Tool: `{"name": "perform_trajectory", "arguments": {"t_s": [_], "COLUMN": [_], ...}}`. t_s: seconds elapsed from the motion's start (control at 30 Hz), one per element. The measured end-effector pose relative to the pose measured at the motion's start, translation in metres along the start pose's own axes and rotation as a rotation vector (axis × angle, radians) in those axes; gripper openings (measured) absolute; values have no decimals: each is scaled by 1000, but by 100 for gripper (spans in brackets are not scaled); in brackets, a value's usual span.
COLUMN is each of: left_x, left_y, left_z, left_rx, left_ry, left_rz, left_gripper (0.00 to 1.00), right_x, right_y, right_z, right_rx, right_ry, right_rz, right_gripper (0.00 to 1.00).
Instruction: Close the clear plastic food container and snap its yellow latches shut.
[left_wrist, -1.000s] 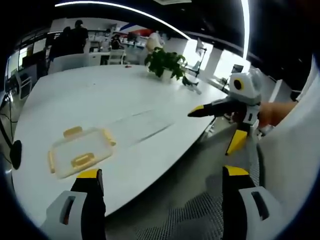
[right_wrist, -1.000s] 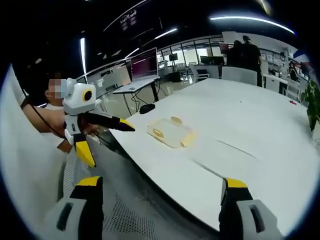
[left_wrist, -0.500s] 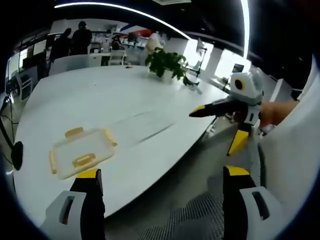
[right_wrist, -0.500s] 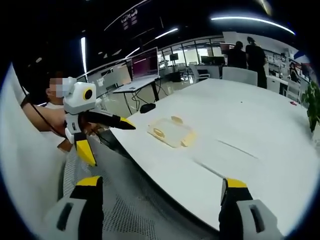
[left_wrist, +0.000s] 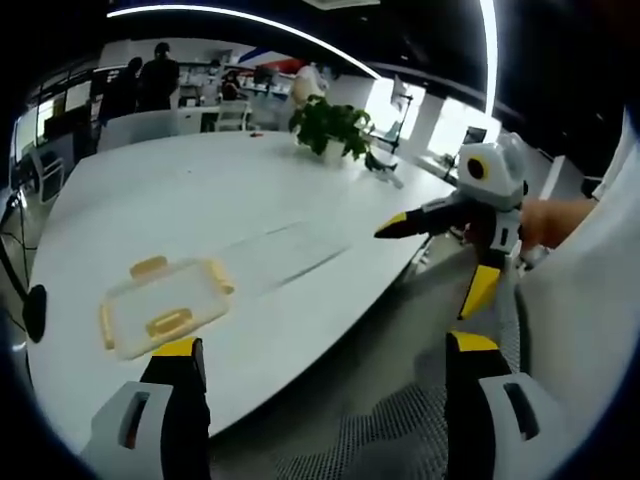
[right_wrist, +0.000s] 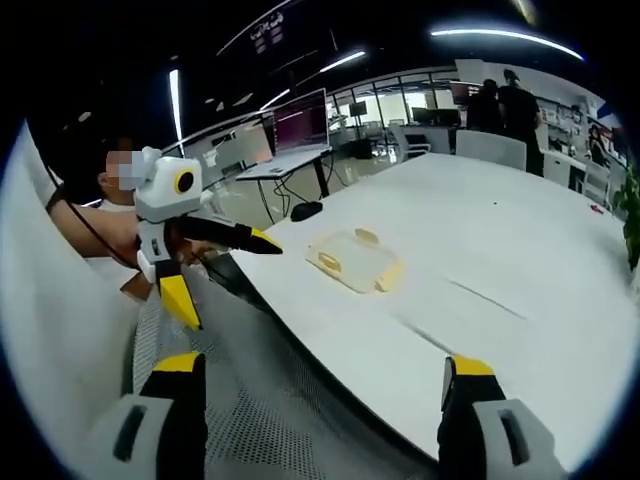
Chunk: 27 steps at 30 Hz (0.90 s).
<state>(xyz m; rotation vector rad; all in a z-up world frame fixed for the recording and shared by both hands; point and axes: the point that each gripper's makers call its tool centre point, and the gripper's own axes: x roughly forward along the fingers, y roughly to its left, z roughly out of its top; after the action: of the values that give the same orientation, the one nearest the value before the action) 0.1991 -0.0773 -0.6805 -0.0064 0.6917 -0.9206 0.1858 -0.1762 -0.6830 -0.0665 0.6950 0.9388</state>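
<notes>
On the white table (left_wrist: 200, 200) in the left gripper view, the clear plastic food container (left_wrist: 162, 304) lies flat near the table's near edge, just above the left gripper (left_wrist: 325, 352), whose two yellow-tipped jaws stand wide apart with nothing between them. Its lid looks to be on, though whether it is pressed home is hard to tell; yellow latches (left_wrist: 166, 322) show on its sides, too small to judge as snapped or loose. No writing can be read anywhere. The right gripper (left_wrist: 432, 256) enters from the right, held by a hand (left_wrist: 545, 222), its jaws spread and holding nothing. A potted plant (left_wrist: 327, 125) stands at the far end of the table, and people (left_wrist: 140, 80) stand beyond, blurred. Over in the right gripper view, the container (right_wrist: 356, 262) sits near the table's (right_wrist: 500, 260) left edge, well clear of both grippers. The right gripper (right_wrist: 325, 375) rises from the bottom with jaws wide apart and empty; the left gripper (right_wrist: 215, 275) comes in from the left, likewise spread and empty. A monitor (right_wrist: 298, 108) behind shows a screen too blurred to read.
</notes>
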Motion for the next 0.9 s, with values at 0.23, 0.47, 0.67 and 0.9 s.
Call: {"name": "perform_trajectory", "arguments": {"t_s": [0.23, 0.47, 0.67, 0.9], "left_x": [-8, -16, -22, -28], "left_y": [6, 14, 24, 36], "left_z": [6, 5, 4, 2], "left_rx": [-3, 22, 49, 64], "left_ry": [-7, 2, 11, 23], "left_rz": [-4, 5, 15, 14], "left_gripper": [98, 98, 98, 98], "right_x": [0, 5, 13, 22], "right_y": [2, -3, -3, -8], "right_z": [5, 16, 26, 39], "right_rx": [-41, -32, -48, -79], "right_ry": [8, -12, -20, -32], "right_rz": [0, -17, 1, -7], "right_gripper": [91, 99, 99, 98]}}
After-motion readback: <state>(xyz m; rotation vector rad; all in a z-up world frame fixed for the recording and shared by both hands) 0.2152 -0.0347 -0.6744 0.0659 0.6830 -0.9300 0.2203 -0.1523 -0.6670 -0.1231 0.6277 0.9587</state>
